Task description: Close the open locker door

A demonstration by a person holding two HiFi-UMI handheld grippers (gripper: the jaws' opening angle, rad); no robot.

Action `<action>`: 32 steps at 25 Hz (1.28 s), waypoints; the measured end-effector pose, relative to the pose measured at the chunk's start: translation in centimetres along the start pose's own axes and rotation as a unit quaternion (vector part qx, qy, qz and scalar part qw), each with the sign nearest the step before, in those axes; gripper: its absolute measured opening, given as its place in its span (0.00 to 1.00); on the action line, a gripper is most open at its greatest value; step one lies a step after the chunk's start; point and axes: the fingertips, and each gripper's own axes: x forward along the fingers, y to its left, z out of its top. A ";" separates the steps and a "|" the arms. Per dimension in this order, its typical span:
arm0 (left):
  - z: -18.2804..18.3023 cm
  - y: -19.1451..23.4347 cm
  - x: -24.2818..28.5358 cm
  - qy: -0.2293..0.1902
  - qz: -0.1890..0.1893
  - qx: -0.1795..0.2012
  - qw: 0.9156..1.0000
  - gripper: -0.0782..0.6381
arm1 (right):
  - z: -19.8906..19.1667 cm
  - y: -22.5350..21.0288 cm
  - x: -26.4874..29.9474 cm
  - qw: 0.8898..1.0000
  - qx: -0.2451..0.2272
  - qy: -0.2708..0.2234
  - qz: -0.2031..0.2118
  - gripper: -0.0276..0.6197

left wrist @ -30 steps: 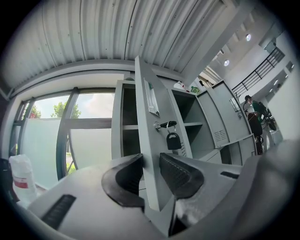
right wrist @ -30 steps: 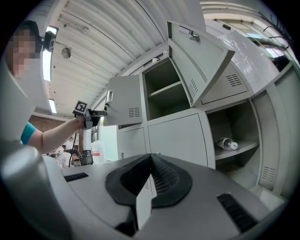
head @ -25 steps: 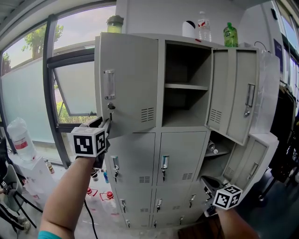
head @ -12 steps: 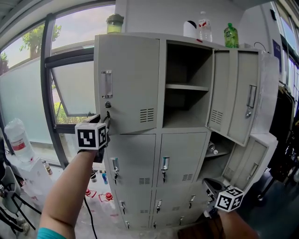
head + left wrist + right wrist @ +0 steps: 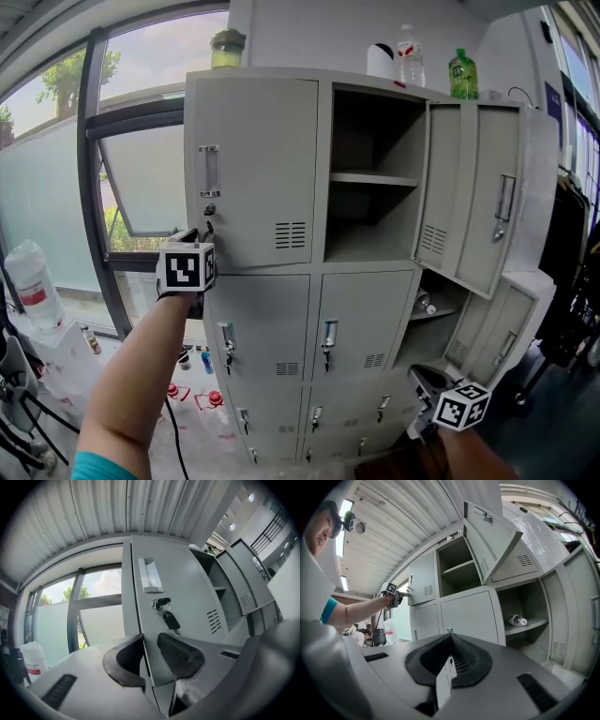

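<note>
Beside the window [image 5: 141, 178], left gripper [image 5: 150, 643] fingers [image 5: 180, 656], just tightening, pinch the ajar locker door [image 5: 187, 592] by its free edge to swing it shut; right gripper [image 5: 450, 641] idles closed, empty.

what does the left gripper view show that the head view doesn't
Only the left gripper view: the jaws of the left hand-held gripper astride the free edge of the top-left door, having just closed further on it. Only the head view: the right hand-held gripper and a bottle on the open lower-right shelf. Both: that door, its key and the open upper compartment.
</note>
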 end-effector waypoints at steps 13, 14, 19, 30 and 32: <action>-0.5 0.3 3.8 0.021 0.037 0.038 0.998 0.27 | -0.4 -1.1 -0.3 1.000 0.007 0.000 -0.009 0.04; -0.5 0.4 3.9 0.020 0.041 0.043 0.998 0.27 | -0.4 -1.3 -0.4 1.000 0.008 0.000 -0.011 0.04; -0.3 0.0 4.0 0.024 0.041 0.043 0.998 0.27 | -0.5 -1.3 -0.2 1.000 0.009 0.002 -0.008 0.04; 0.0 0.4 2.0 0.029 0.016 0.006 0.999 0.27 | -0.6 -0.4 -0.3 1.000 0.010 0.001 0.000 0.04; 0.5 0.3 0.5 0.013 0.008 0.008 1.000 0.28 | -0.6 -0.2 -0.3 1.000 0.009 0.000 0.001 0.04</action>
